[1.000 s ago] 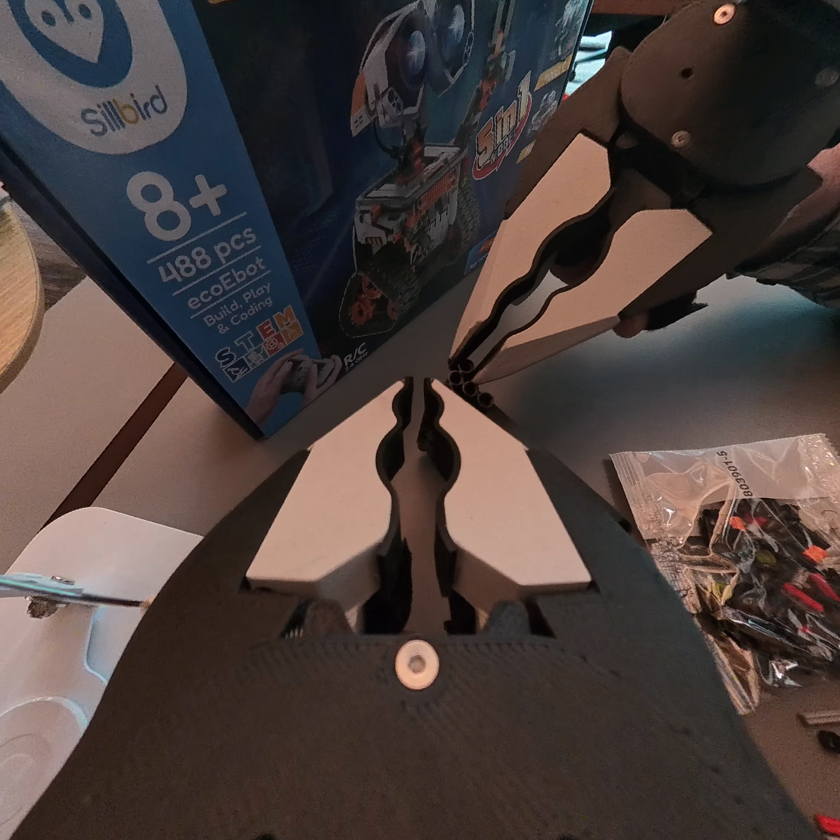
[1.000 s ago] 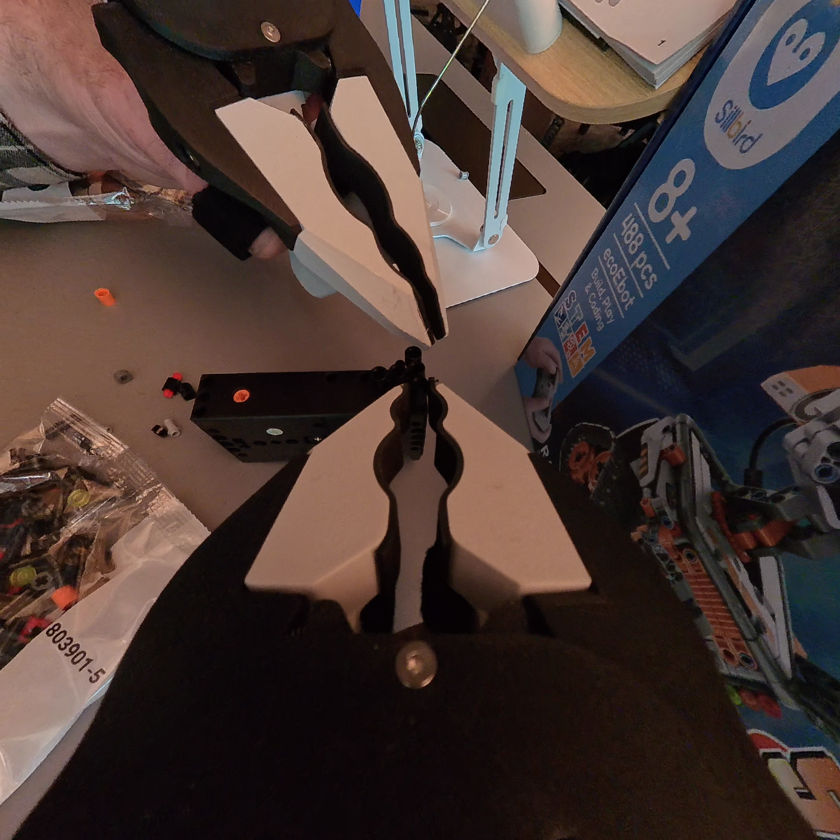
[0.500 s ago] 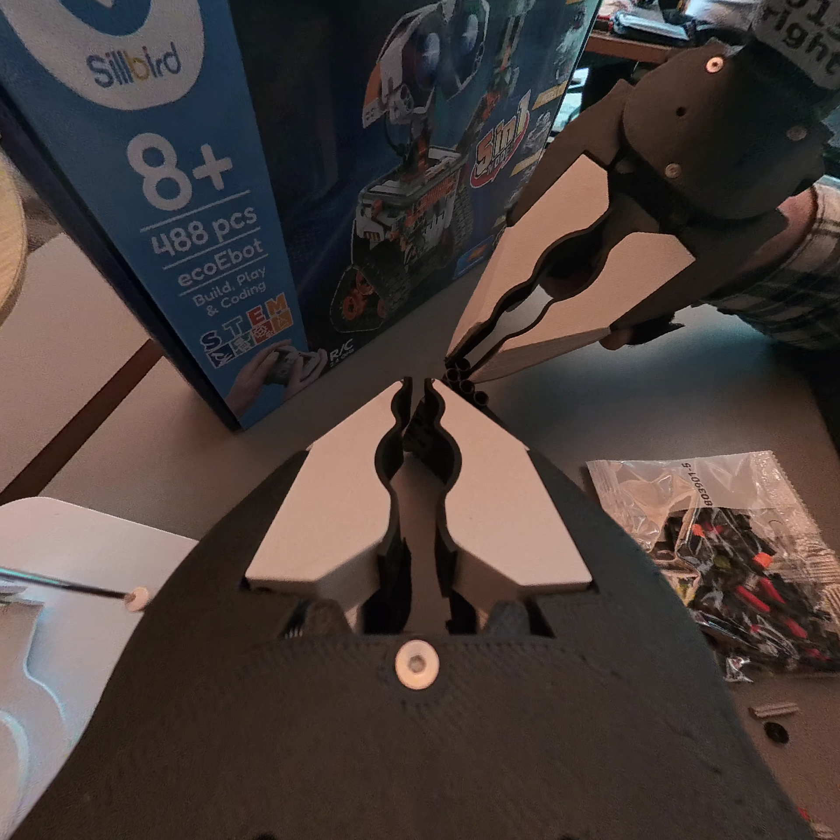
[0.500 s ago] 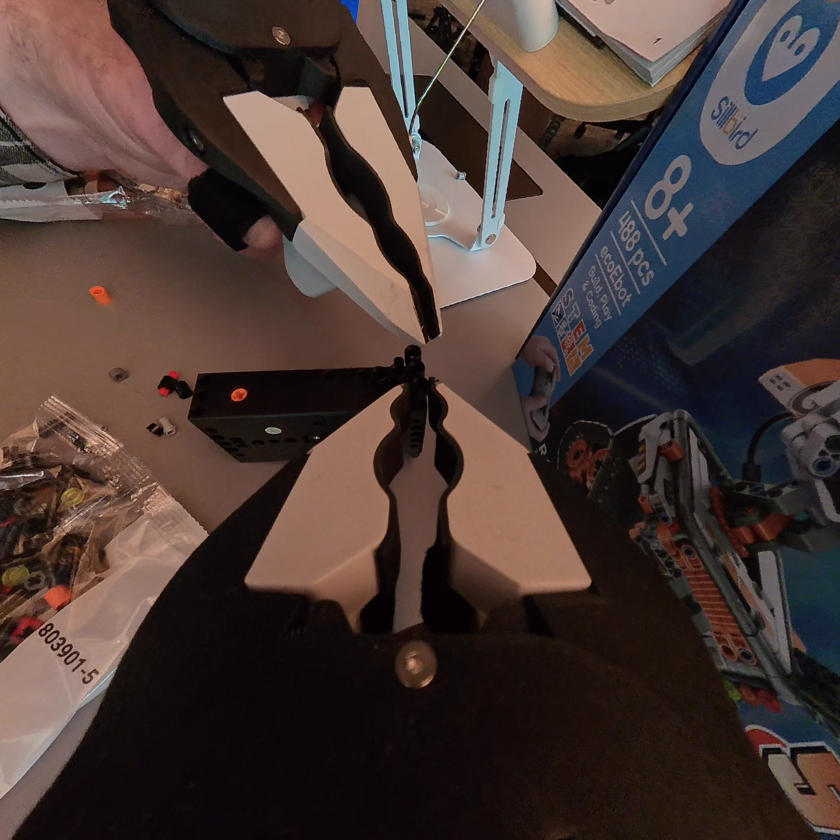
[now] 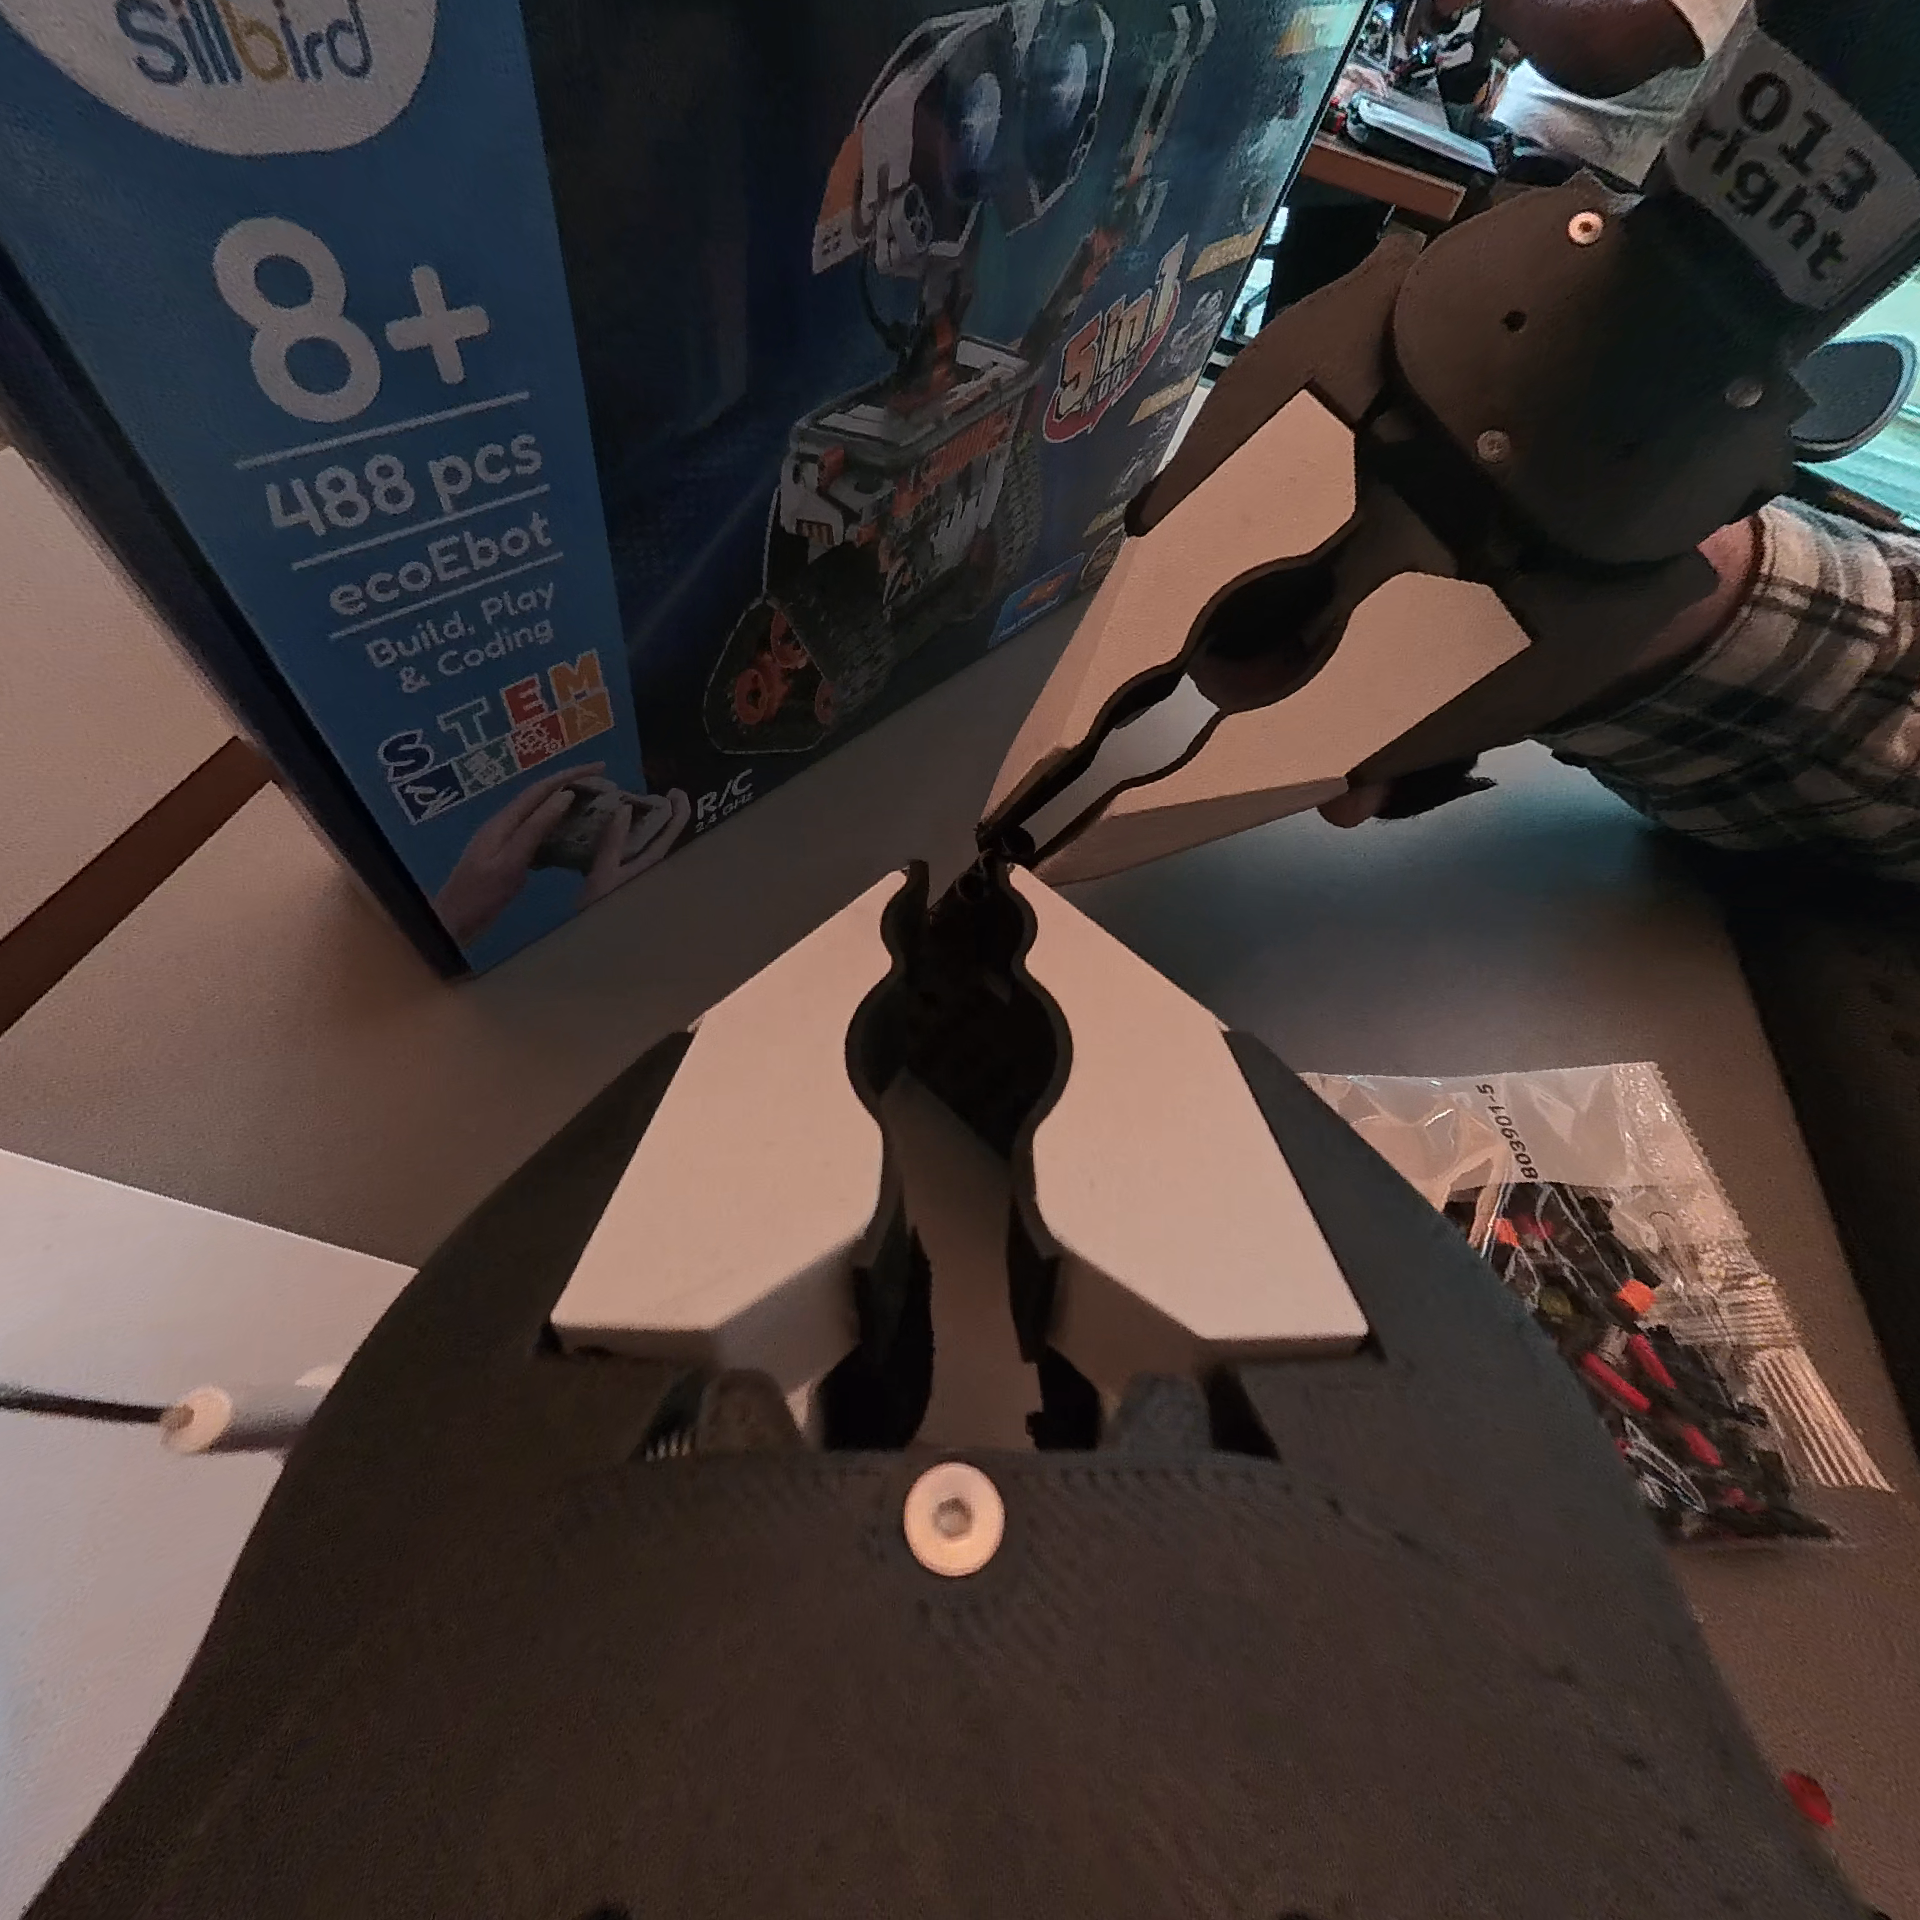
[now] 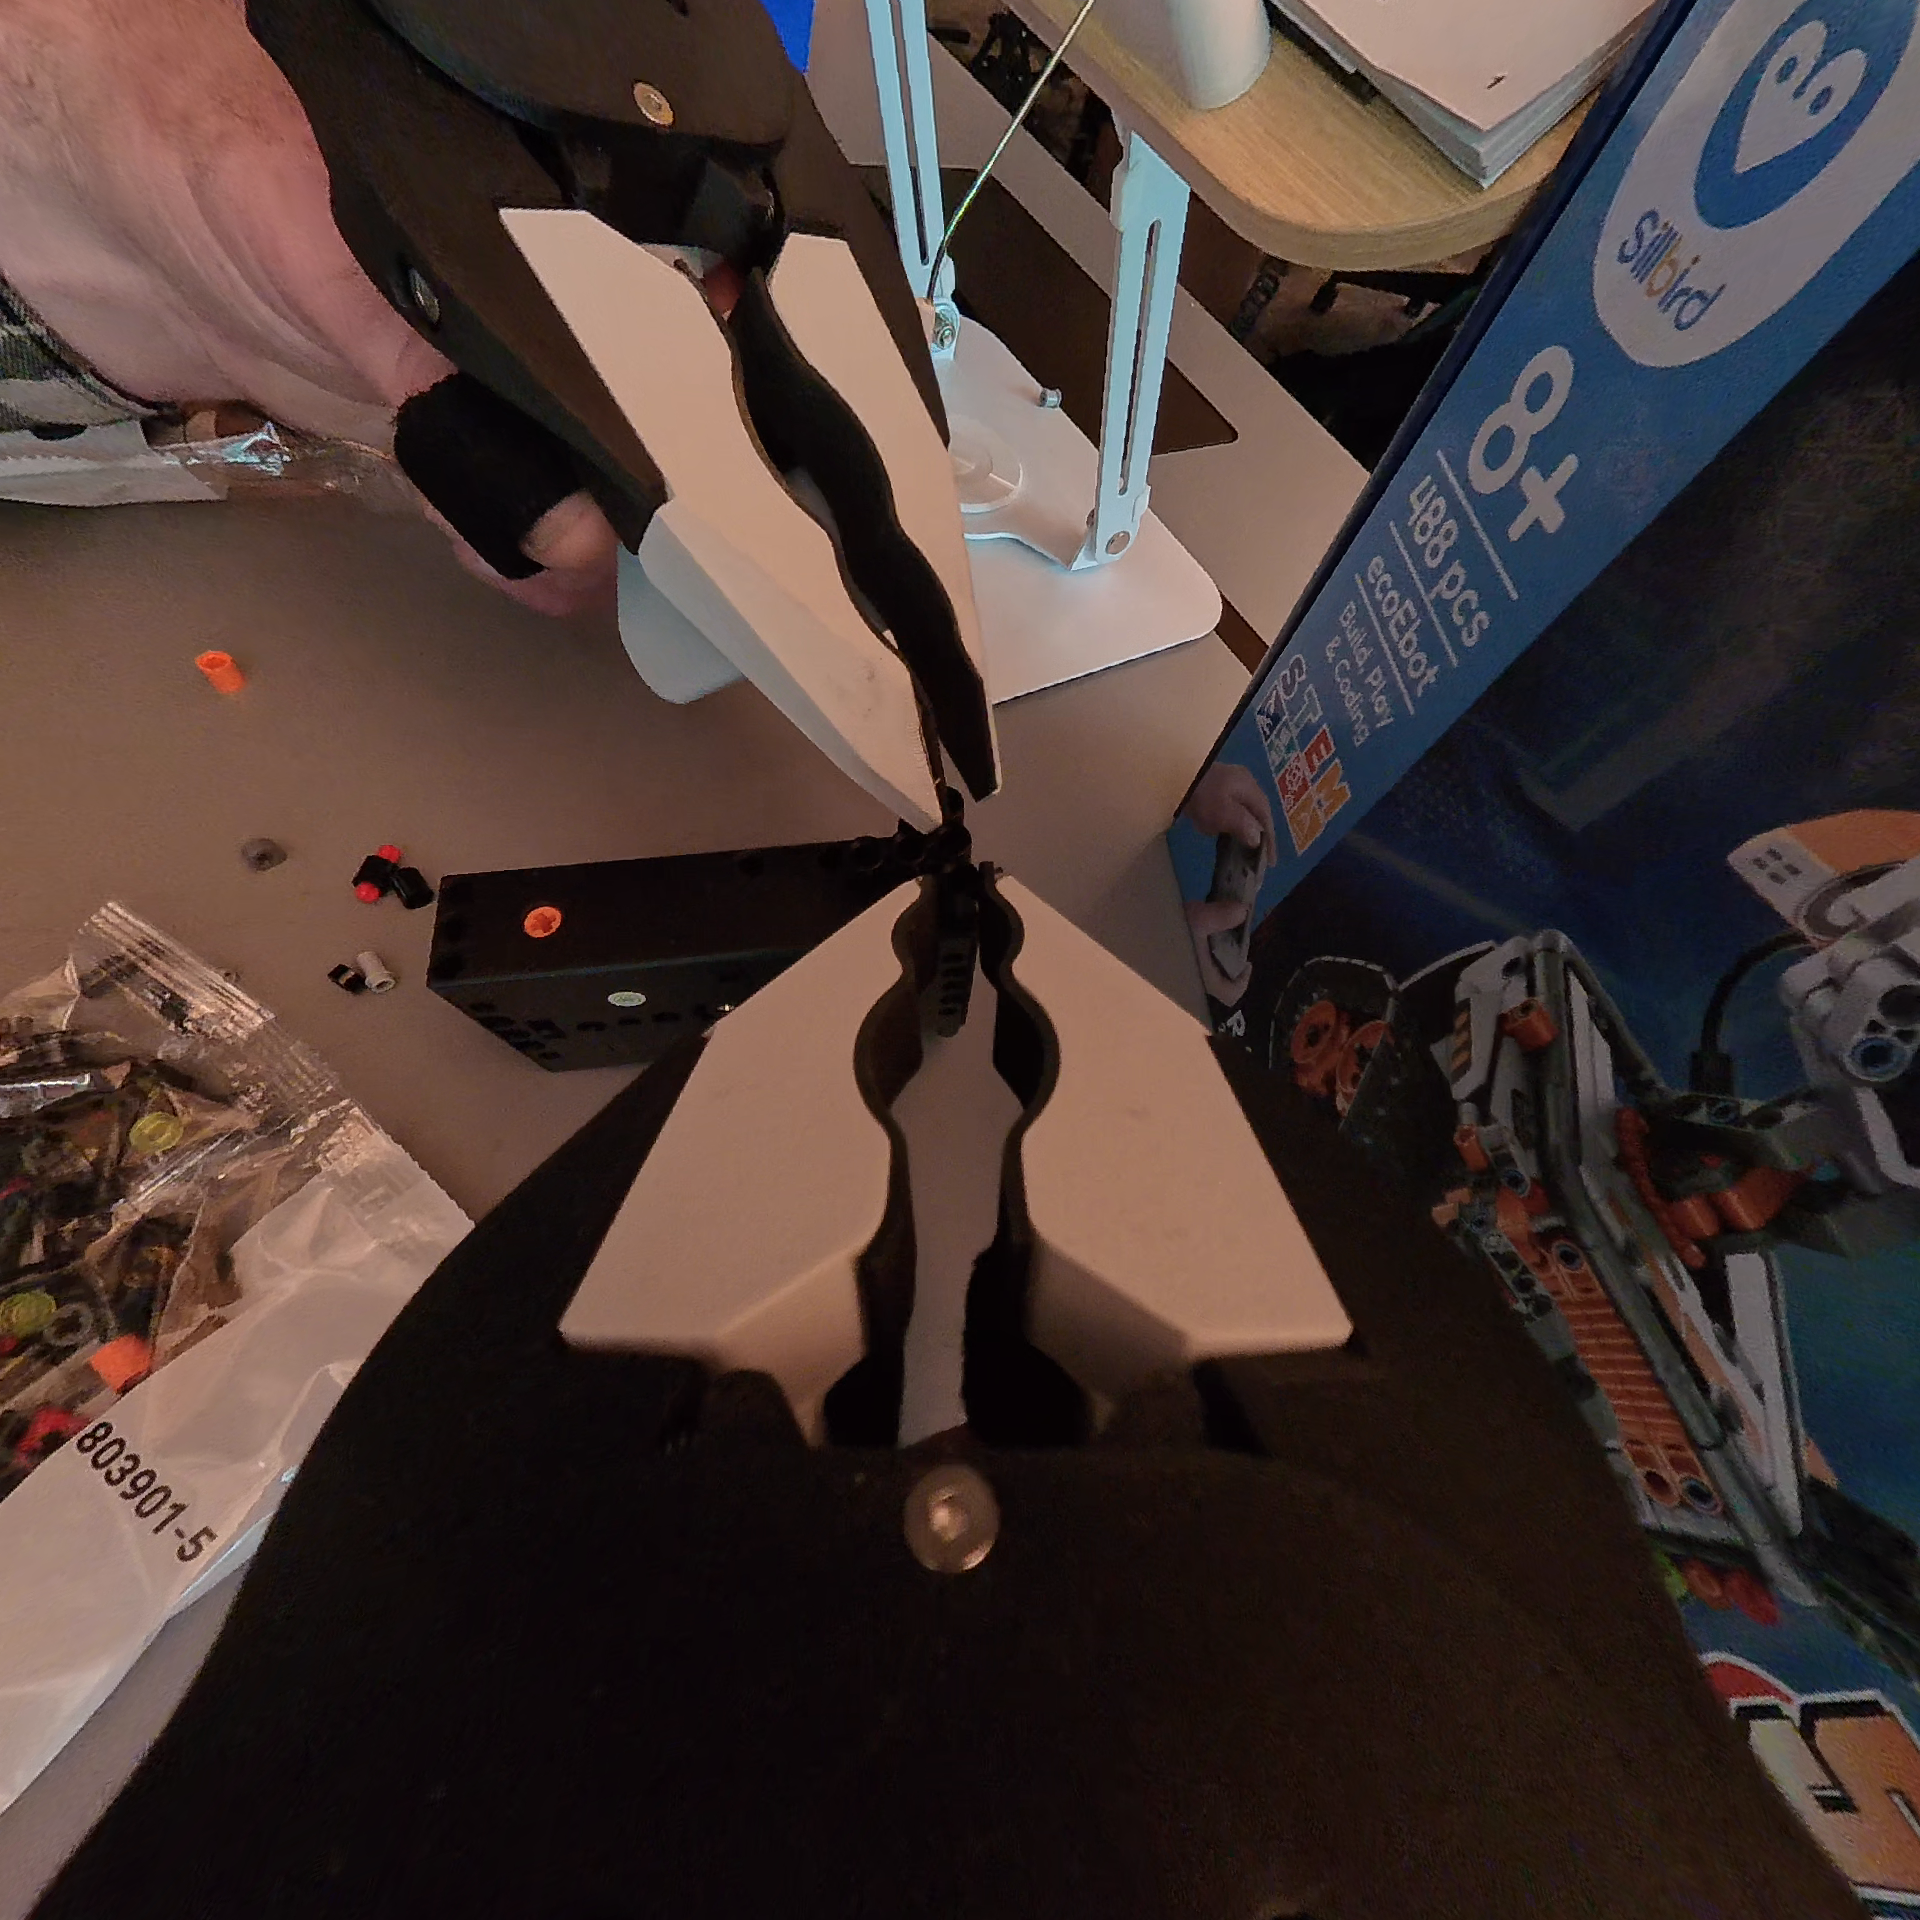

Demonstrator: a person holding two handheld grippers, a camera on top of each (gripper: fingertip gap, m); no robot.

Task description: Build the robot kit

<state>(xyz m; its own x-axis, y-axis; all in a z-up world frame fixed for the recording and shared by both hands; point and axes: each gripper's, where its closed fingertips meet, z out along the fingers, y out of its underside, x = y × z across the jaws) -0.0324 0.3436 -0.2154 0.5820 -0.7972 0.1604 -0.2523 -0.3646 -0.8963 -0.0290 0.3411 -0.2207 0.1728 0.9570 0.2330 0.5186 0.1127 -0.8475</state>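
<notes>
Tips closer; left hand-held gripper, right hand-held gripper each clenched on half-hidden black piece.

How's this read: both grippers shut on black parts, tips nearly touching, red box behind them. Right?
Not quite: the box is blue, not red, as the left wrist view shows. The rest holds: the left gripper is shut on a black part, the right gripper on another, tips nearly touching.

Toy box top cut off.
</notes>
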